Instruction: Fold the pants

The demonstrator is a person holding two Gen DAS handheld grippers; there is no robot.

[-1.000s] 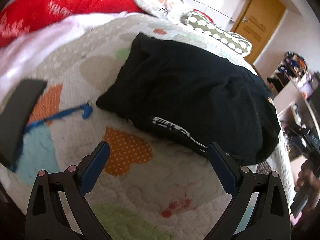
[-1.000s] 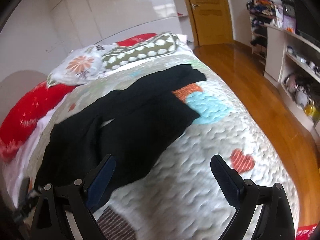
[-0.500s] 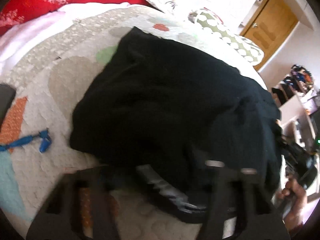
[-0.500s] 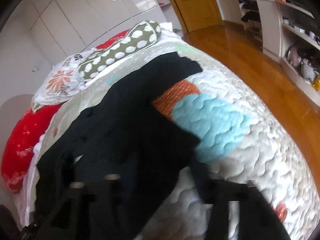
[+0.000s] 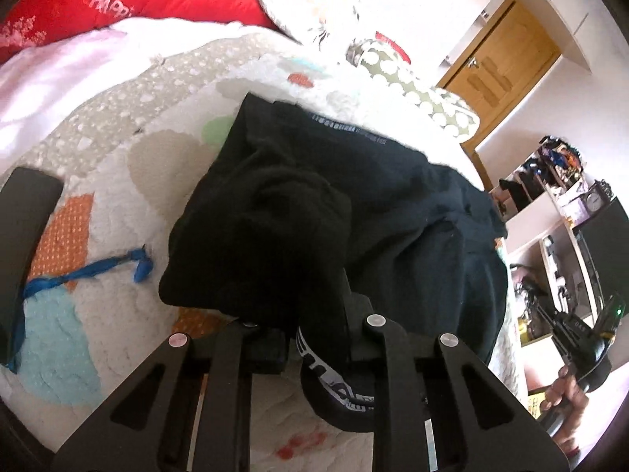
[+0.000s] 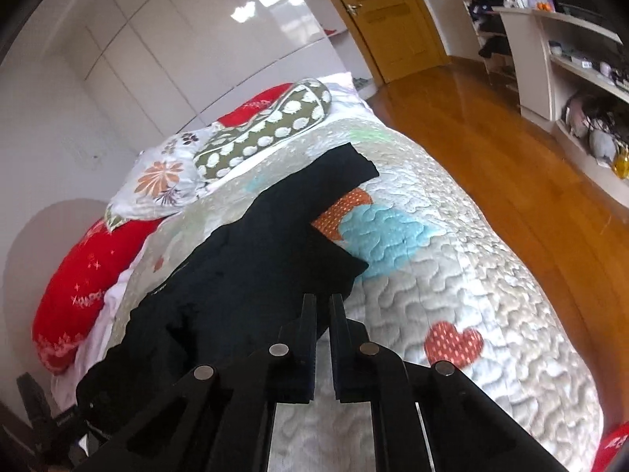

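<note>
Black pants (image 5: 354, 204) lie on a quilted bed cover (image 5: 118, 181). My left gripper (image 5: 314, 314) is shut on the waistband end, which bunches up over its fingers; the white-lettered band (image 5: 338, 385) hangs below. In the right wrist view the pants (image 6: 243, 271) stretch away toward the pillows, both legs lying long. My right gripper (image 6: 322, 306) is shut on the near edge of one leg. The right gripper and the hand holding it show at the left wrist view's right edge (image 5: 582, 350).
Red pillow (image 6: 78, 275), floral pillow (image 6: 165, 173) and dotted pillow (image 6: 271, 122) lie at the bed's head. A blue cord (image 5: 90, 271) and a dark flat object (image 5: 23, 228) lie left of the pants. Wood floor (image 6: 491, 149) and shelves (image 6: 570, 63) are to the right.
Both grippers moved forward onto the pants and closed from wide open. The left one has lifted and bunched the waistband; the right one now pinches a leg edge.
</note>
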